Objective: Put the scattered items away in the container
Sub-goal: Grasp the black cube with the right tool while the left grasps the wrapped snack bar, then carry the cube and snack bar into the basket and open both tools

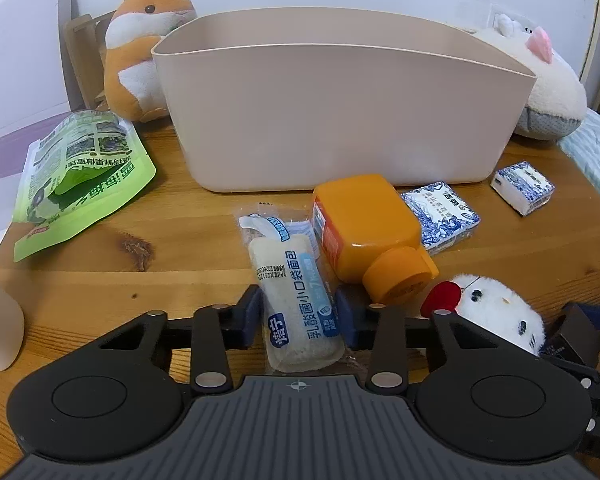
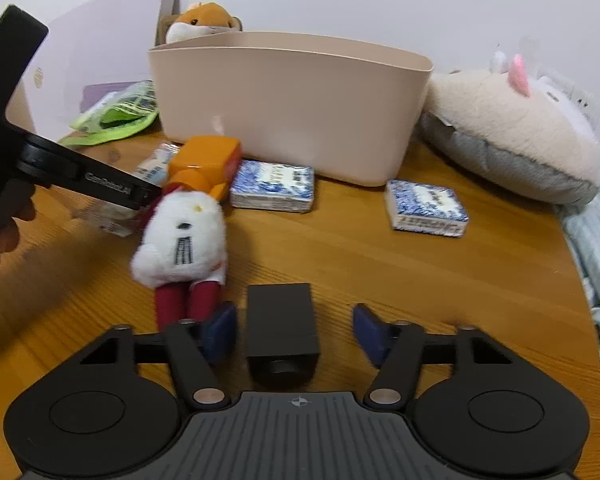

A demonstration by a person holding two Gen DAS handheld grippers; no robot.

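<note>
A beige plastic bin [image 1: 340, 112] stands at the back of the wooden table; it also shows in the right wrist view [image 2: 292, 100]. My left gripper [image 1: 298, 316] has its pads on both sides of a wrapped bread packet [image 1: 292, 296] lying on the table. An orange bottle [image 1: 364, 232] lies right of the packet, with a white plush doll [image 1: 496, 312] beside it. My right gripper [image 2: 294, 330] is open around a black box [image 2: 282, 328]. The doll [image 2: 184, 236] lies left of it. Two blue-white tissue packs [image 2: 272, 186] [image 2: 426, 208] lie near the bin.
A green snack bag [image 1: 76, 176] lies at the left. An orange hamster plush [image 1: 140, 48] and a cream plush [image 2: 516, 132] sit beside the bin. The table edge runs along the right, with striped fabric [image 2: 596, 240] beyond.
</note>
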